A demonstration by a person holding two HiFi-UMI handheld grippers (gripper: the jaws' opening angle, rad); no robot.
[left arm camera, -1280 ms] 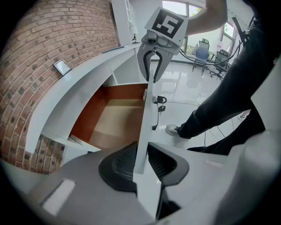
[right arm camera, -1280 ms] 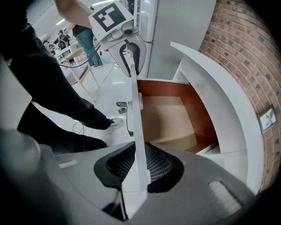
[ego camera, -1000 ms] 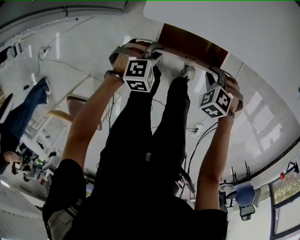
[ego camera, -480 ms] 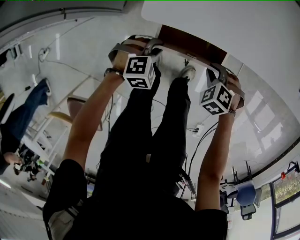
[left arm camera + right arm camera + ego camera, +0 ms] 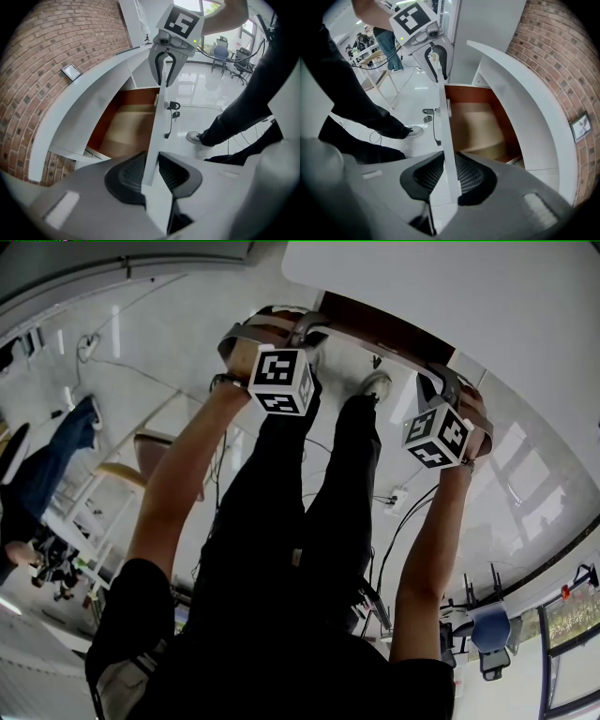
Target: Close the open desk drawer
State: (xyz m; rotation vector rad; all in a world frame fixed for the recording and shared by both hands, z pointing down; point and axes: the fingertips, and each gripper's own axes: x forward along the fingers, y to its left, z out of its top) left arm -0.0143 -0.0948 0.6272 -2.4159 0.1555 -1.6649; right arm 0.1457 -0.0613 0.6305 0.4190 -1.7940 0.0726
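The desk drawer (image 5: pixel 124 129) stands pulled out from under the white desk top (image 5: pixel 89 108). The left gripper view shows the left gripper (image 5: pixel 150 171) pinching the top edge of the drawer's white front panel (image 5: pixel 153 140) between its ribbed pads (image 5: pixel 129 176), with the right gripper (image 5: pixel 165 79) farther along that edge. In the right gripper view, the right gripper's jaws have just eased apart slightly, and both pads lie against the panel. The head view shows only marker cubes (image 5: pixel 281 381) and a brown strip of drawer.
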